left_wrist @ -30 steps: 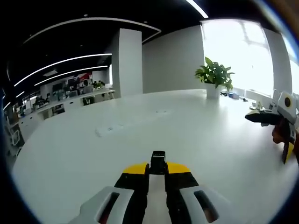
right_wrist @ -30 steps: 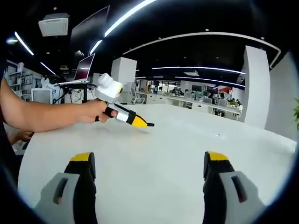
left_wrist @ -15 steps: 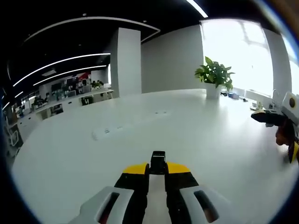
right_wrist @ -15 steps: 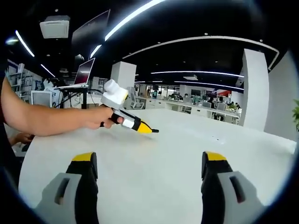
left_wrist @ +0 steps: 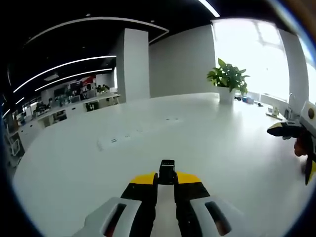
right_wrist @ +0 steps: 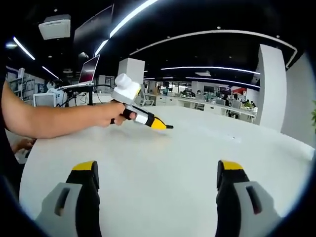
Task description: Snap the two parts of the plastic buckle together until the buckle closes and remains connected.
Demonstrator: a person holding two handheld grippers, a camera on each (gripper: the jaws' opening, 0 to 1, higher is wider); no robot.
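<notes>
**A:** Where did the buckle sit, and which tool had it?

**B:** In the left gripper view, the left tool (left_wrist: 167,185) was pinched narrow on a small black buckle part (left_wrist: 167,171), low in the centre of the frame. The piece stuck out past the yellow tips, its long axis running straight ahead along the jaws, over the white bench (left_wrist: 148,143).

**A:** And the right tool?

**B:** Spread wide and holding nothing, its own view showed; the right tool (right_wrist: 159,173) had its jaws far apart at the bottom of the frame. It also appeared at the right edge of the left gripper view (left_wrist: 291,131).

**A:** So what did the next move turn on?

**B:** The left tool (right_wrist: 148,120), held in a hand (right_wrist: 111,114), lay upper left of centre in the right gripper view, pointing toward the right of the frame. The two tools were well apart. The mating half could not be made out anywhere, so the empty right tool likely needed it first.
</notes>
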